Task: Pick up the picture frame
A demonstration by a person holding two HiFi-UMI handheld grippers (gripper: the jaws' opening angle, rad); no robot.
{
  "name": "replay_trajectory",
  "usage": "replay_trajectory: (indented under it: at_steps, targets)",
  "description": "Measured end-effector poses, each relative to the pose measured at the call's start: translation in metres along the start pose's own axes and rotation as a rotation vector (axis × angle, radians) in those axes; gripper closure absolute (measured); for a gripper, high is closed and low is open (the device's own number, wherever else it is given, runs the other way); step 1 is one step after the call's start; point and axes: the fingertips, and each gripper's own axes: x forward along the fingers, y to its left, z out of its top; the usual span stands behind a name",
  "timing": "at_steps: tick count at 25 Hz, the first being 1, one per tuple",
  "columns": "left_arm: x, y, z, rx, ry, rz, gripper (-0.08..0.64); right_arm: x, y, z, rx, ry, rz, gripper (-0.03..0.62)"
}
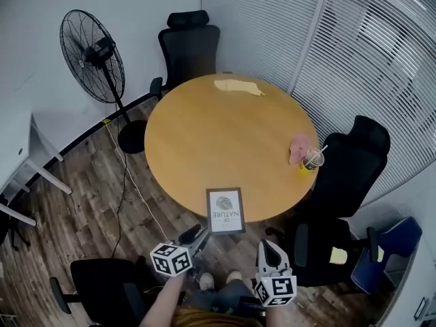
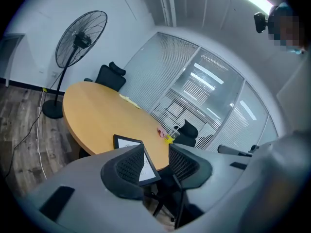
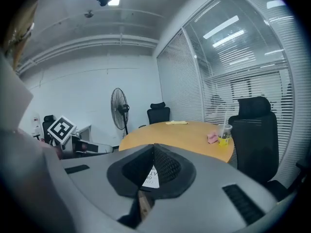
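The picture frame (image 1: 225, 210), black-edged with a white print, lies flat at the near edge of the round wooden table (image 1: 225, 135). Both grippers hover just short of that edge, below the frame in the head view. My left gripper (image 1: 193, 234) is to the frame's lower left and open; in its own view the frame (image 2: 127, 142) shows past the left jaw, nothing between the jaws of the left gripper (image 2: 158, 160). My right gripper (image 1: 270, 248) is to the frame's lower right. Its jaw tips meet, shut on nothing, and the frame's print (image 3: 151, 176) shows behind the right gripper (image 3: 154, 149).
On the table's right side are a pink cloth (image 1: 298, 148) and a cup with a straw (image 1: 313, 159); a yellow cloth (image 1: 238, 86) lies at the far side. Black chairs (image 1: 354, 162) surround the table. A standing fan (image 1: 92, 46) and a floor cable are at left.
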Motion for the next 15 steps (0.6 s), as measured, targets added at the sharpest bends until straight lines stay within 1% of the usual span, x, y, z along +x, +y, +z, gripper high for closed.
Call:
replay_trajectory:
  at_steps: [3,7,15]
  targets:
    - [0.009,0.004,-0.002,-0.012,0.013,0.004,0.373,0.009,-0.007,0.000,-0.001,0.000,0.002,0.580]
    - [0.024,0.018,-0.003,-0.043,0.024,0.025,0.373,0.035,-0.010,-0.010,-0.027,0.046,0.049,0.580]
    - [0.048,0.043,-0.008,-0.095,0.064,0.060,0.374,0.067,-0.018,-0.018,-0.024,0.104,0.103,0.580]
